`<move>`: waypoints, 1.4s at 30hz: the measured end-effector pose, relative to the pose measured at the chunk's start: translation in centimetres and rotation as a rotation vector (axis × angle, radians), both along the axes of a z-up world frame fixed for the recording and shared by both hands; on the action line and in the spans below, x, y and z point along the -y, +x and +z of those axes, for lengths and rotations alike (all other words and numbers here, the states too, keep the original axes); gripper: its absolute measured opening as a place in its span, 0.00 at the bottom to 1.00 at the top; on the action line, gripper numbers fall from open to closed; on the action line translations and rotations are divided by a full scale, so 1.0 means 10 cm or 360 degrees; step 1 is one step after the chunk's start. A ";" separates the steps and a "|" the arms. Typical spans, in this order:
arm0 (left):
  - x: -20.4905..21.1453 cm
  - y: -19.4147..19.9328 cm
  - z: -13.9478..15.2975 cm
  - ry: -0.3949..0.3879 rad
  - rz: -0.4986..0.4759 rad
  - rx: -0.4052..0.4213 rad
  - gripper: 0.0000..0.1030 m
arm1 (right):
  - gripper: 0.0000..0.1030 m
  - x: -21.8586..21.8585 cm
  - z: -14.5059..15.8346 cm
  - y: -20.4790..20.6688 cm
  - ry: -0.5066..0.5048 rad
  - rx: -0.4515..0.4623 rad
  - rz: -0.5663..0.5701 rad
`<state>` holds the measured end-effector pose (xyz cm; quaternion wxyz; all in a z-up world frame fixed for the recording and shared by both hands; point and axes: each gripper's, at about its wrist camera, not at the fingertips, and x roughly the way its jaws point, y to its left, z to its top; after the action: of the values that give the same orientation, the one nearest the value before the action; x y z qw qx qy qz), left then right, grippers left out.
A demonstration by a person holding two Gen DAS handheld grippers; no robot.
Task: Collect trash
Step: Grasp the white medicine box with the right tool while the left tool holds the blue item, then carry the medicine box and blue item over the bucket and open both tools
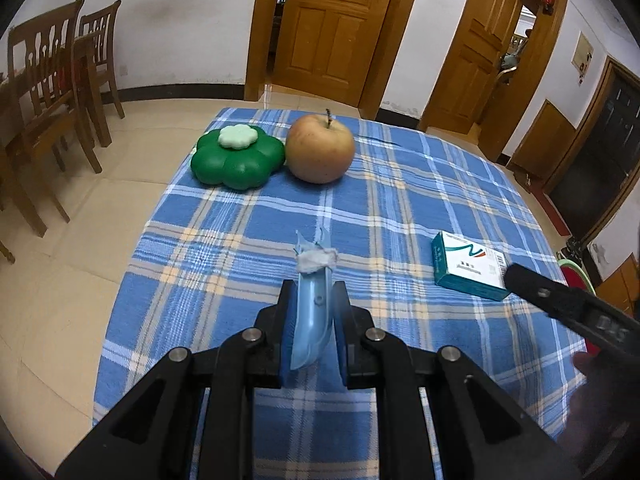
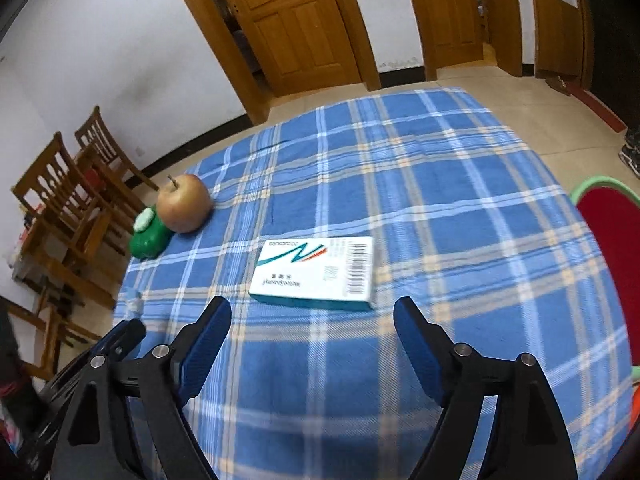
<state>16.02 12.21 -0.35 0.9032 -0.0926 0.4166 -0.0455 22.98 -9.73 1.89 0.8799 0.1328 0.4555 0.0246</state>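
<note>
My left gripper (image 1: 313, 292) is shut on a pale blue piece of plastic trash (image 1: 310, 320) with a white wad (image 1: 316, 260) at its far end, held above the blue plaid tablecloth (image 1: 240, 232). A white and teal box (image 1: 468, 266) lies on the cloth to the right. In the right wrist view my right gripper (image 2: 312, 308) is open and empty, with the box (image 2: 316, 272) just beyond its fingertips. The left gripper's body (image 2: 120, 340) shows at that view's lower left.
An apple (image 1: 320, 148) and a green flower-shaped container (image 1: 236, 156) stand at the table's far left; both also show in the right wrist view, apple (image 2: 184, 208) and container (image 2: 150, 236). Wooden chairs (image 1: 48, 92) stand left. A red chair (image 2: 612, 256) is at the table's right.
</note>
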 end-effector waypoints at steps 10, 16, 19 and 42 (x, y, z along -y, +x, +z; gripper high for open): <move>-0.13 0.00 -0.07 -0.0057 0.0025 -0.0014 0.16 | 0.94 -0.28 -0.24 0.29 -0.0209 -0.0047 -0.0047; -0.11 0.01 -0.08 -0.0061 0.0012 -0.0018 0.16 | 0.94 -0.33 -0.36 0.42 -0.0322 -0.0079 -0.0034; -0.09 0.01 -0.09 -0.0055 0.0004 -0.0021 0.16 | 0.94 -0.32 -0.38 0.43 -0.0329 -0.0084 -0.0013; 0.71 -0.18 0.12 -0.0084 -0.0274 0.0019 0.16 | 0.89 0.98 0.16 -0.69 -0.0058 0.0081 -0.0298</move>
<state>14.25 5.08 0.90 0.8956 -0.0800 0.4163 -0.1347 16.10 -19.50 3.50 0.8919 0.1581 0.4190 -0.0629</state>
